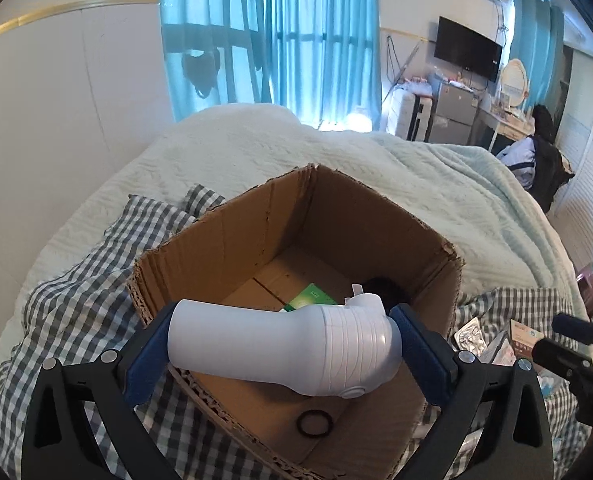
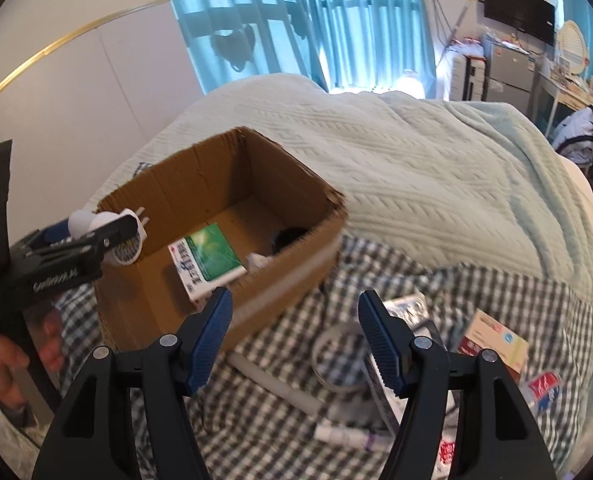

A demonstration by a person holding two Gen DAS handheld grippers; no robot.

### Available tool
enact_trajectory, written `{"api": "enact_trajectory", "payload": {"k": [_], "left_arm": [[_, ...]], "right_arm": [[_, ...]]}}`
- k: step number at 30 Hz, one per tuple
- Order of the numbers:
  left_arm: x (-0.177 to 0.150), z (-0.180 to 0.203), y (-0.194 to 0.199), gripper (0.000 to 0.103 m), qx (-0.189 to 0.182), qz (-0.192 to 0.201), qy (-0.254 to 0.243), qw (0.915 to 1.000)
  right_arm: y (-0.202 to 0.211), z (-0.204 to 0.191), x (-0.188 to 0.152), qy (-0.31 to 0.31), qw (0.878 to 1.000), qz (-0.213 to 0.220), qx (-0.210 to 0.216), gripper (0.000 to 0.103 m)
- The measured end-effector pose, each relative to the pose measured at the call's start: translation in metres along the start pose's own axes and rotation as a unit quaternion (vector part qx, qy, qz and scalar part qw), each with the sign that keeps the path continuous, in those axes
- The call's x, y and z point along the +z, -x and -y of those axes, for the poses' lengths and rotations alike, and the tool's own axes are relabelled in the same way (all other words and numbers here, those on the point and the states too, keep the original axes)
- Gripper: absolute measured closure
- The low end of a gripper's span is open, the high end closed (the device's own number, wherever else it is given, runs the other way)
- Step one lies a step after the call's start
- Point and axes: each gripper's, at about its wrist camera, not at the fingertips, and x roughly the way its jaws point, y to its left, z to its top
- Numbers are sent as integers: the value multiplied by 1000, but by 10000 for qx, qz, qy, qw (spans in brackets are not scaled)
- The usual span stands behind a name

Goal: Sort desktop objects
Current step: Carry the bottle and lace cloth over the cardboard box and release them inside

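My left gripper (image 1: 284, 344) is shut on a white plastic bottle (image 1: 280, 346), held sideways over the open cardboard box (image 1: 224, 236). In the box lie a green-and-white carton (image 1: 310, 298), a dark round thing (image 1: 388, 290) and a black hair band (image 1: 314, 423). In the right wrist view my right gripper (image 2: 294, 320) is open and empty above the checked cloth (image 2: 280, 344), just right of the box (image 2: 296, 272). The left gripper with the bottle (image 2: 96, 220) shows at the box's left rim. The green carton (image 2: 206, 260) lies inside.
On the checked cloth to the right lie a tape roll (image 2: 336, 356), a grey tube (image 2: 274, 384), a small white tube (image 2: 344, 436), a pink-and-yellow carton (image 2: 492, 342), a red packet (image 2: 542, 386) and foil blister packs (image 1: 470, 336). A pale green blanket (image 2: 436, 168) covers the bed behind.
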Motion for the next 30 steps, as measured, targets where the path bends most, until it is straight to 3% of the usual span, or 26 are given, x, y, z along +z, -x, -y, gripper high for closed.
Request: {"api": "enact_trajectory", "payload": {"k": [2,9,12,14,16,19,22,27,30], "left_arm": [[0,1,0,0,-96,14,46,9999],[6,10,7,0,403,363,-243,9982],[5,13,-6,0,936,-34,-317,9951],[5,15,-18,0,1007,-443,-408,9931],[4,11,-25,0,409,-697,-191,9965],[2,4,-33,0,-91,-944,230,9952],[1,9,-30,0,-757,-790,211,9938],[0,6,-32,0,-1036,-884,521,9893],[4,2,-34,0,-1033,-1044,891,9851]], "right_arm": [[3,7,-4,-49,10000,-4,-59,38],[1,23,-15,-212,9996,-91,-148,38],[-1,28,-17,-213,9995,-120,-187,37],[-4,30,-19,-235,9995,-151,-173,37],[-7,30,-21,-240,9994,-192,-167,36],[-11,32,-24,-261,9993,-244,-149,35],[-14,32,-26,-250,9993,-255,-115,34],[-18,24,-26,-204,9997,-145,58,30],[-26,1,-22,6,9986,96,514,26]]}}
